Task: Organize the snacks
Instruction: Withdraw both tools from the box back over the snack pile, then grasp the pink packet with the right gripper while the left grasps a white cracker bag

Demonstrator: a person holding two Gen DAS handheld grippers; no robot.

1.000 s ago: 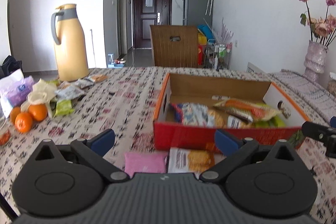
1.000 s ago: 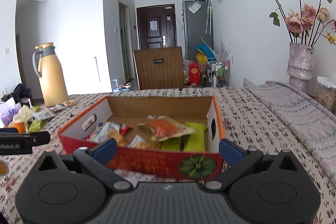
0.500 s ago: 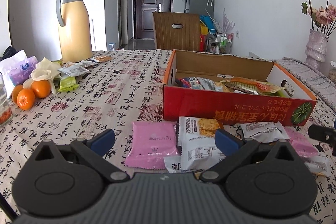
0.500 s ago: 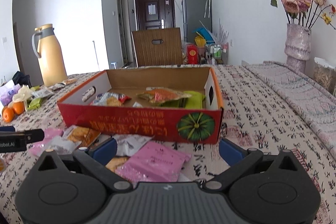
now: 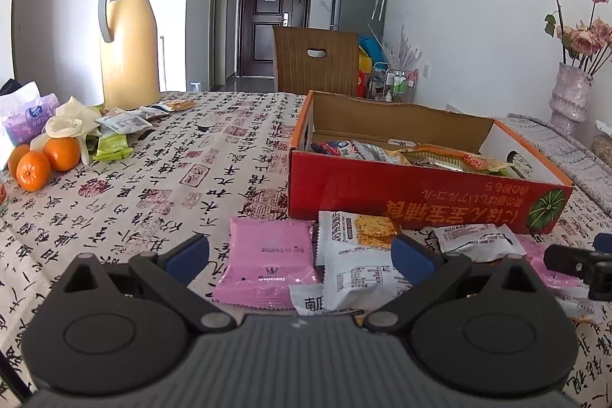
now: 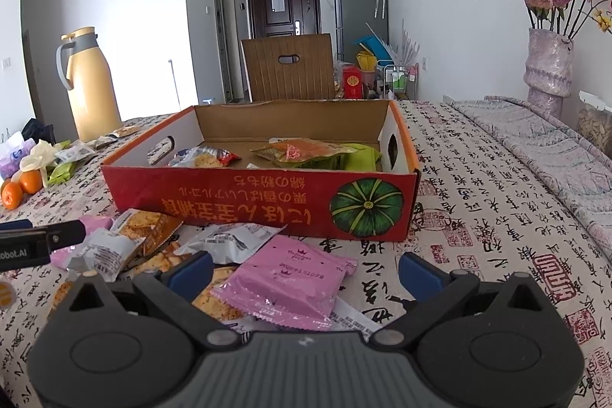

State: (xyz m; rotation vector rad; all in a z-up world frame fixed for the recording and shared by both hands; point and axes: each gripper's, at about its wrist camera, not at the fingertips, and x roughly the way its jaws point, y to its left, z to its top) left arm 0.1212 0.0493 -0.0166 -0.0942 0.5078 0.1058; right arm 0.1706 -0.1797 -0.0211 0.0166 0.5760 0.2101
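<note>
A red cardboard box (image 5: 420, 193) (image 6: 267, 201) holding several snack packets stands on the patterned tablecloth. Loose snacks lie in front of it. In the left wrist view a pink packet (image 5: 267, 260) and a white cracker packet (image 5: 355, 255) lie between the wide-apart fingers of my left gripper (image 5: 300, 253), which is open and empty. In the right wrist view another pink packet (image 6: 290, 278) lies under my right gripper (image 6: 306, 268), also open and empty, with a silver packet (image 6: 233, 239) and cracker packets (image 6: 141, 228) to its left.
A yellow thermos jug (image 5: 128, 40) stands at the far left with oranges (image 5: 46, 159), tissues and more snack packets (image 5: 122, 123) near it. A vase of dried roses (image 6: 547, 63) stands at the right. A wooden chair back (image 5: 315, 61) rises behind the table.
Both grippers have pulled back from over the box towards the table's near edge and dipped lower, so the loose packets in front of the box now lie between their fingers.
</note>
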